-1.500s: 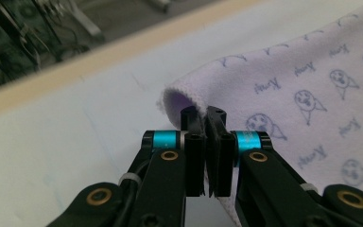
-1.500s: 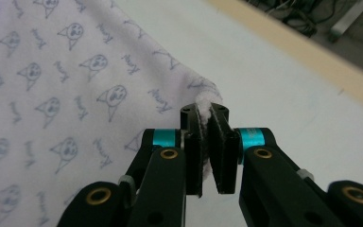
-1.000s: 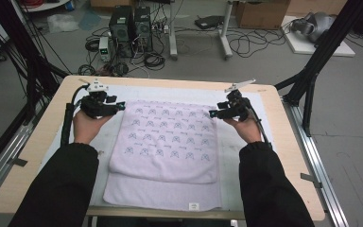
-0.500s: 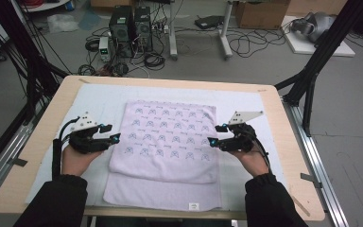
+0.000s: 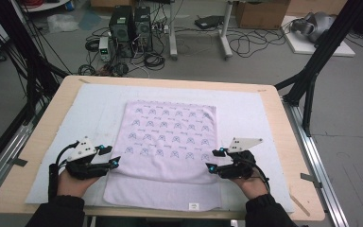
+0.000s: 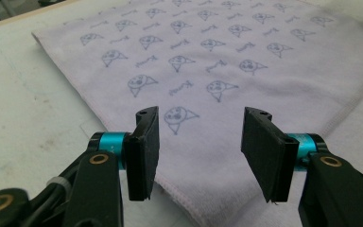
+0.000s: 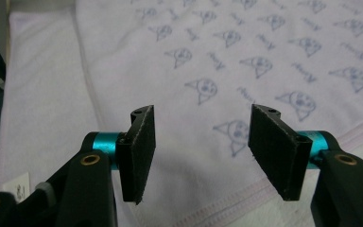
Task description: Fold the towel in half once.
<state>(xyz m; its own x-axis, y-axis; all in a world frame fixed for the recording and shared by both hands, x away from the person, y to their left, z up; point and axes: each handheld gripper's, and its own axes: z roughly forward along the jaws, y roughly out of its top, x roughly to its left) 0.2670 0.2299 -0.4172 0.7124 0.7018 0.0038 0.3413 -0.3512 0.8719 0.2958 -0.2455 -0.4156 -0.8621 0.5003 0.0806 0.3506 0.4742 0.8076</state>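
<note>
Both hands have travelled from the far corners of the towel toward the person since the earlier high-view frames, and now flank its near portion. Left tool sits at the left edge of the towel, its tips at the hem where the upper folded layer ends; right tool sits at the opposite edge, level with it, its tips just over the cloth. Each tool is borne by a hand in a dark sleeve entering from the bottom of the high view. The towel, pale lilac with a printed repeat of small blue figures, lies flat near the middle of the counter on a white mat; it is folded, so a plain lower layer with a small white label projects toward the person beyond the printed layer. In the left gripper view the left tool stands open, jaws well apart with nothing between the pads, and the hemmed edge of the towel runs beneath them; its jaws have been opening within the last second. In the right gripper view the right tool is likewise open and empty, held above the printed cloth just beside the stitched hem.
</note>
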